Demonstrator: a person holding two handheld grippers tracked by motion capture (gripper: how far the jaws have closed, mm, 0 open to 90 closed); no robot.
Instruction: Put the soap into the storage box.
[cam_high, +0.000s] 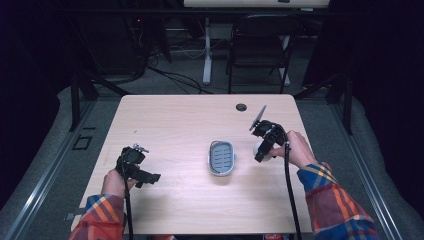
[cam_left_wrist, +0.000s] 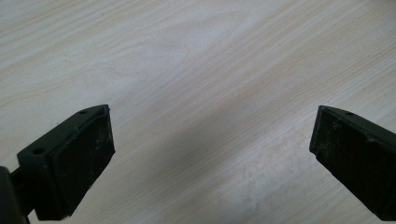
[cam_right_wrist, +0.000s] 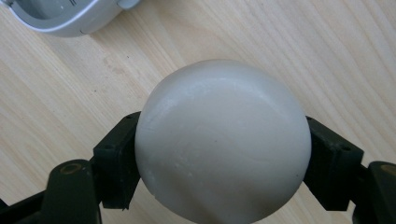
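A rounded white bar of soap is clamped between the two black jaws of the right gripper, each pad pressed against one side of it, as seen in the right gripper view. In the high view the soap is seen as a small pale shape at the jaws, just to the right of a grey oval soap dish that lies near the middle of the light wooden table. A corner of that dish is caught at the top left of the right gripper view, close to the soap but apart from it. The left gripper is held over the left part of the table, well apart from the dish, and its jaws are spread wide with nothing but bare wood between them.
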